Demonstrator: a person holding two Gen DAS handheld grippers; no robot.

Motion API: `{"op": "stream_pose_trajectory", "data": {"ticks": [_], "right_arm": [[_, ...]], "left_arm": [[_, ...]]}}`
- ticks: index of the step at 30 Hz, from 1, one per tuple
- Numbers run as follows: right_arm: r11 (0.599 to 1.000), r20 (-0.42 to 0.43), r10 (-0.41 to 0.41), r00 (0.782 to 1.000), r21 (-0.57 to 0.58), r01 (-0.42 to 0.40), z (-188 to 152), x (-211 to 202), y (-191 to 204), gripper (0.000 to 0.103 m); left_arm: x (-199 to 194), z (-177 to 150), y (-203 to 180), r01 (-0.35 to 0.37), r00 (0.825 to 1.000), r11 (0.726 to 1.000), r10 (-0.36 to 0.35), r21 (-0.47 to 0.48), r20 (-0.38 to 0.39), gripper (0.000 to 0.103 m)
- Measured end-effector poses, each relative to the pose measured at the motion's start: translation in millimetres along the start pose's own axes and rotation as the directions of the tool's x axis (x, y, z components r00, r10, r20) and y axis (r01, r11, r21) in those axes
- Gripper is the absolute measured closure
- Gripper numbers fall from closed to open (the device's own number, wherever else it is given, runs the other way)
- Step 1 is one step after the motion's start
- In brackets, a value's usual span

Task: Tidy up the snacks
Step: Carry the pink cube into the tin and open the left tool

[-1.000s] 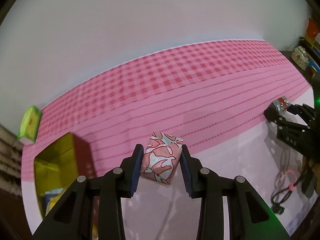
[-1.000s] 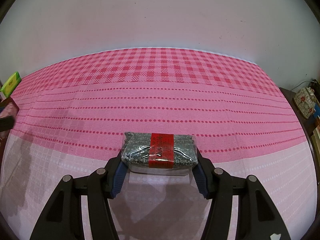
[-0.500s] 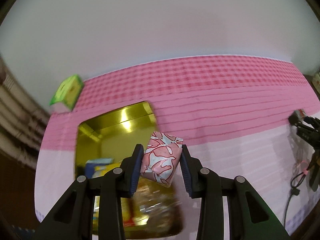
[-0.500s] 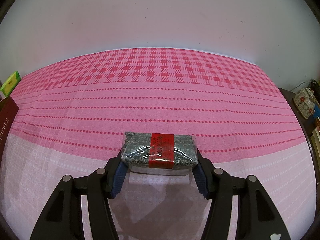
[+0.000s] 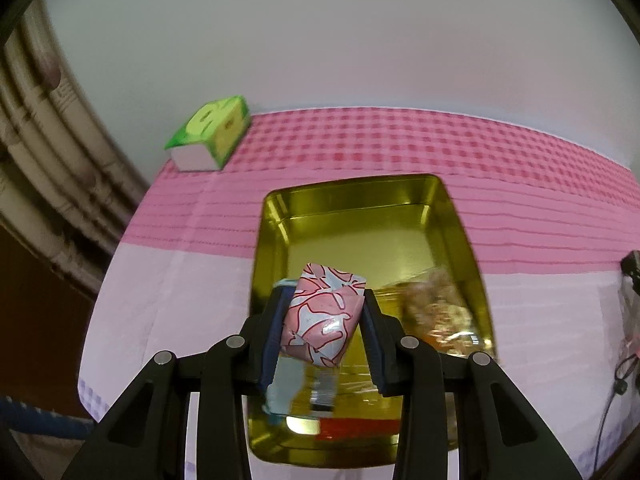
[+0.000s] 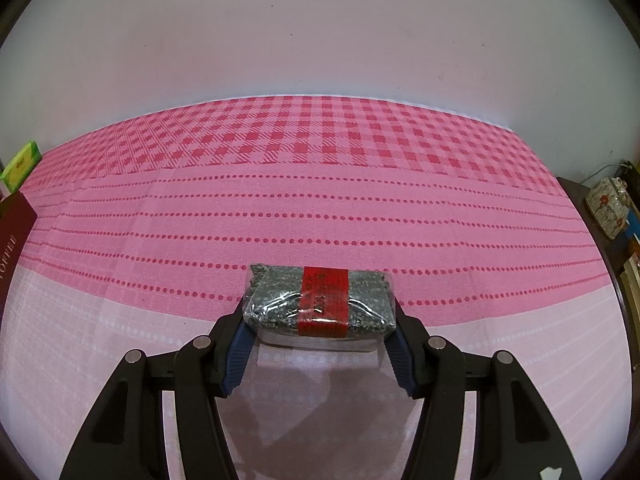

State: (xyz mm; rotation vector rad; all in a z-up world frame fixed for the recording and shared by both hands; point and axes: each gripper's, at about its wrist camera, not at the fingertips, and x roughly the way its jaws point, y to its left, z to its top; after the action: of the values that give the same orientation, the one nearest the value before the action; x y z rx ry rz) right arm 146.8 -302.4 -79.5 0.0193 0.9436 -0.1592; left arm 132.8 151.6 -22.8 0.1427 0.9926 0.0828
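Swung leftward since the earlier frame, the left gripper [image 5: 324, 316] now hangs over the gold tin [image 5: 360, 216], clamping a pink wrapped snack [image 5: 322, 320]. Unmoved, the right gripper [image 6: 318, 320] pinches a dark packet [image 6: 320, 304] above the pink cloth [image 6: 320, 208].

My right gripper [image 6: 320, 322] is clamped on a clear packet of dark grey granules with a red band [image 6: 319, 306], one blue pad at each end. I cannot tell whether the packet touches the pink checked tablecloth [image 6: 320, 208] beneath it. At the left edge I note a dark red box lettered "TOFFEE" [image 6: 12, 236], and behind it a green pack [image 6: 22, 165]. A floral container [image 6: 608, 206] stands on dark furniture at far right. A plain wall [image 6: 320, 28] runs behind.
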Motion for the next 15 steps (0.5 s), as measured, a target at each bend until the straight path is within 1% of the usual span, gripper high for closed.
{"op": "stream_pose_trajectory", "data": {"ticks": [4,7,11,15], "right_arm": [[1.000,0.001,-0.009,1.000,0.000,0.009,0,0,1,0.049],[1.000,-0.001,-0.010,1.000,0.015,0.010,1,0,1,0.049],[1.000,-0.006,-0.013,1.000,0.028,0.013,0,-1,2,0.049],[1.000,-0.016,-0.014,1.000,0.010,0.014,-2,-6,4,0.049]], "left_arm": [[9,-2,13,0.005,1.000,1.000,-0.005,-0.026,-0.004,0.065],[16,-4,17,0.000,1.000,0.999,0.000,-0.032,-0.011,0.065],[27,-6,23,0.010,1.000,0.999,-0.011,-0.047,-0.020,0.065],[35,-10,25,0.006,1.000,0.999,-0.008,-0.045,-0.030,0.065]]}}
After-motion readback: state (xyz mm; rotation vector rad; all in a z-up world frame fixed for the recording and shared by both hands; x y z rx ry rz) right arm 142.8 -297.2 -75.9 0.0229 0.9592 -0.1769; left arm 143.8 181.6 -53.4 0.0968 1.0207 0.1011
